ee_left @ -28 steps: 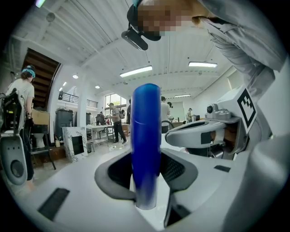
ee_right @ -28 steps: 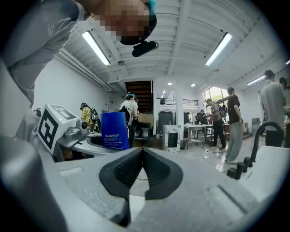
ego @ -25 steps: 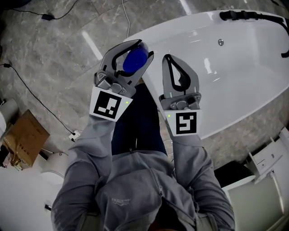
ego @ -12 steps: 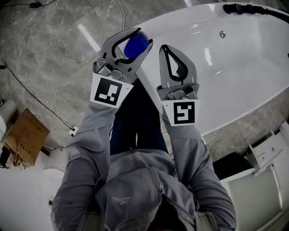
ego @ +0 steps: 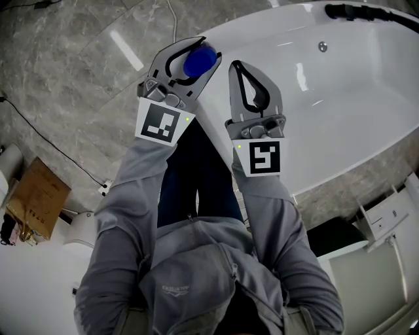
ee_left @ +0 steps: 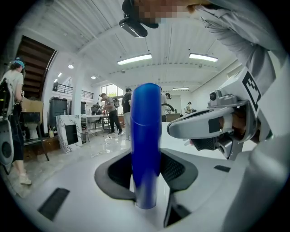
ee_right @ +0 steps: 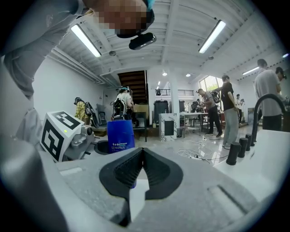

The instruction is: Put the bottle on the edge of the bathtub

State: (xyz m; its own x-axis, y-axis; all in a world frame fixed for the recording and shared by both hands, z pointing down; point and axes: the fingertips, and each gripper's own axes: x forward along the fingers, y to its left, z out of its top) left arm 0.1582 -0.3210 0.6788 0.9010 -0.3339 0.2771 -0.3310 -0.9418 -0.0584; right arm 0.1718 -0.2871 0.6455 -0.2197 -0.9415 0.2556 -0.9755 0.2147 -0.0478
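On the far left a cardboard box (ego: 36, 193) is seen on the marble floor (ego: 78, 78). Right of it, the left gripper (ego: 196, 52) is closed part-way round the blue bottle (ee_left: 146, 131), which is clamped about mid-body between the dark pads. The bottle is carried at the left end of the bathtub (ego: 340, 171), just by the rim, and it is judged not yet set down. Its long axis is held upright, crosswise to the jaws, with a rounded end turned up toward the head view; which end is the cap cannot be told.

The bottle is judged to be stiff, smooth plastic and fairly light. A round, glossy body like this may twist or slip in the pads, so the mid-body hold is thought the right one, with the base left free for placing.

Just to the right, the right gripper (ego: 239, 69) is seen with its jaw tips brought together and nothing between them. Further right the white tub is spread out, with a black faucet (ego: 366, 13) at its far rim
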